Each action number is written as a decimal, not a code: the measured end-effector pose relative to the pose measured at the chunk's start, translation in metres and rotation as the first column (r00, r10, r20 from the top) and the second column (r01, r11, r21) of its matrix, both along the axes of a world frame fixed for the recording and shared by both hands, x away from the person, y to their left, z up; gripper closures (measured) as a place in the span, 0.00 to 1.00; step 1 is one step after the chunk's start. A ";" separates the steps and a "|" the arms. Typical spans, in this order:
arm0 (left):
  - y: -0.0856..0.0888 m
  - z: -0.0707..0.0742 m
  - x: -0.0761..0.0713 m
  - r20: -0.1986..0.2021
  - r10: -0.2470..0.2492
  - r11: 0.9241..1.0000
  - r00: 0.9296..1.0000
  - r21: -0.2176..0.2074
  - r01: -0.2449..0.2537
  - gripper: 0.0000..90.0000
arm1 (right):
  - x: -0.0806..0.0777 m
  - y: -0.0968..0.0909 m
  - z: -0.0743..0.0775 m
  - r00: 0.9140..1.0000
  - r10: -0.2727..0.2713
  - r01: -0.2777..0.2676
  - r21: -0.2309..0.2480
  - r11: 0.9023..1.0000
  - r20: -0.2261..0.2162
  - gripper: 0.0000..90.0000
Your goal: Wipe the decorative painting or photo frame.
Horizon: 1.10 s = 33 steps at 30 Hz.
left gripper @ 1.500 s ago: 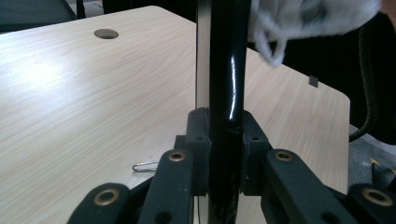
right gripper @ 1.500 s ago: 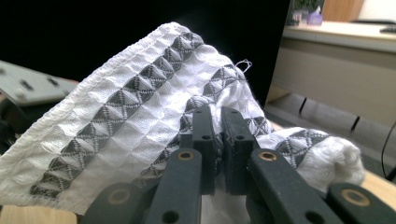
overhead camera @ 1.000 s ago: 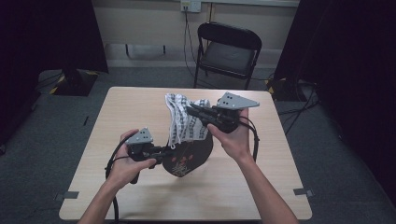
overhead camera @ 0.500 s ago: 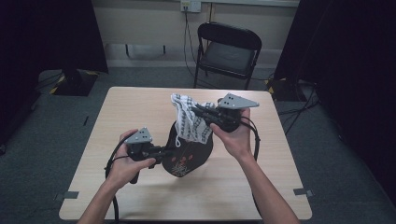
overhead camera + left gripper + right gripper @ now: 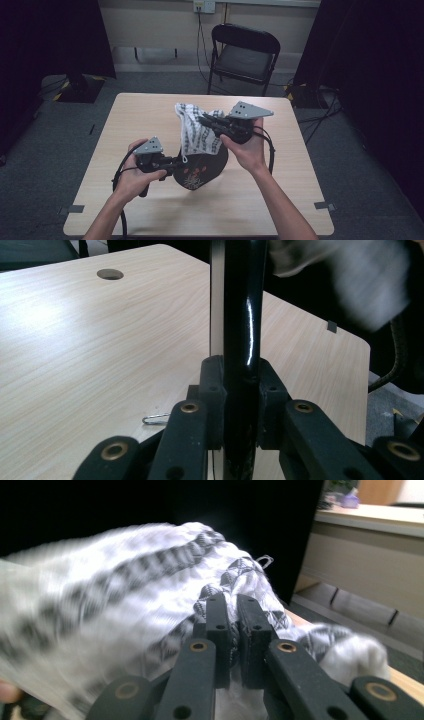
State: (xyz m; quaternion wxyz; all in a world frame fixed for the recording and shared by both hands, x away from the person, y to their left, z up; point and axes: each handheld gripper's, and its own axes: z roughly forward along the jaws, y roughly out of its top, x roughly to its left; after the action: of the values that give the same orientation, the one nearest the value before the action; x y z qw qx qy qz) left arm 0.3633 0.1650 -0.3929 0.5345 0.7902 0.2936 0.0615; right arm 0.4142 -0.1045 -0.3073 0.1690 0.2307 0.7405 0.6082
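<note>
Item, left: left gripper (image 5: 172, 162), jaws clamped on the rim of a black plate (image 5: 202, 170) with a red motif, held on edge just above the table (image 5: 125, 120); in the left gripper view the glossy rim (image 5: 242, 340) stands upright between the closed jaws. Item, centre: white cloth (image 5: 197, 132) with dark stripes, draped over the plate's upper part. Item, right: right gripper (image 5: 206, 120), jaws pinched shut on a fold of the cloth (image 5: 150, 595), raised above the plate. Handling note: the step looks like wiping the plate; the left grip should stay steady and the plate upright while the right draws the cloth across the face, keeping the fold well inside the jaws so it does not slip free. Surface: pale wood-grain table, a cable hole (image 5: 110, 274) and a small paper clip (image 5: 155, 419) on it. Room: grey carpet, a black folding chair (image 5: 245, 55) behind the table, dark curtains either side, a wall socket (image 5: 204, 6) above.
</note>
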 end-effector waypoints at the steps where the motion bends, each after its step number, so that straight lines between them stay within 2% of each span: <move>1: 0.000 0.000 0.000 0.000 -0.004 1.000 1.000 0.003 0.004 0.87 | 0.002 -0.003 -0.001 1.000 -0.016 0.016 -0.007 1.000 -0.008 0.96; 3: 0.000 0.000 0.000 0.000 -0.006 1.000 1.000 0.002 0.006 0.87 | 0.005 -0.008 -0.003 0.999 -0.040 0.040 -0.025 0.999 -0.012 0.96; 6: 0.000 0.000 0.000 0.001 -0.015 1.000 1.000 0.003 0.015 0.87 | 0.003 -0.009 -0.003 0.999 -0.033 0.032 -0.017 0.999 -0.010 0.95; 10: -0.002 0.001 -0.001 0.000 -0.020 1.000 1.000 0.003 0.020 0.87 | -0.006 -0.003 0.003 1.000 0.024 -0.024 0.005 1.000 0.015 0.95; 13: -0.002 0.001 -0.001 -0.002 -0.027 1.000 1.000 0.000 0.027 0.87 | -0.013 0.005 0.005 0.998 0.051 -0.050 -0.023 0.998 0.031 0.95; 15: -0.002 0.000 0.000 0.001 -0.027 1.000 1.000 -0.003 0.027 0.87 | -0.013 0.006 0.005 0.998 0.044 -0.042 -0.031 0.999 0.039 0.95; 17: -0.001 0.000 0.000 0.006 -0.026 1.000 1.000 -0.002 0.026 0.87 | -0.009 0.002 0.003 0.999 0.035 -0.035 -0.012 0.999 0.018 0.95; 20: -0.001 -0.001 0.000 0.007 -0.034 0.999 0.999 0.002 0.034 0.87 | -0.003 -0.006 -0.001 1.000 -0.006 0.006 -0.009 1.000 0.002 0.96; 22: 0.000 0.000 -0.001 0.009 -0.033 0.999 0.999 0.005 0.033 0.87 | 0.000 -0.013 -0.004 0.999 -0.043 0.043 -0.036 0.998 0.002 0.96; 25: -0.001 0.000 0.000 0.013 -0.037 0.999 0.999 0.011 0.037 0.87 | 0.004 -0.023 -0.011 0.997 -0.074 0.073 -0.035 0.997 -0.021 0.96; 27: -0.001 0.000 -0.001 0.012 -0.035 0.999 0.999 0.013 0.035 0.87 | 0.005 -0.026 -0.013 0.997 -0.067 0.067 -0.024 0.997 -0.030 0.96; 33: 0.000 0.003 0.000 0.022 -0.024 1.000 0.999 -0.005 0.024 0.84 | -0.003 -0.017 -0.003 1.000 -0.017 0.017 -0.038 0.999 0.002 0.96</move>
State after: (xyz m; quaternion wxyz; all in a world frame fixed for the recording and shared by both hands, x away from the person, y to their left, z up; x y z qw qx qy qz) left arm 0.3635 0.1652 -0.3903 0.5406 0.7914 0.2783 0.0629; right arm 0.4116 -0.1218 -0.3107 0.1794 0.2332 0.7498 0.5927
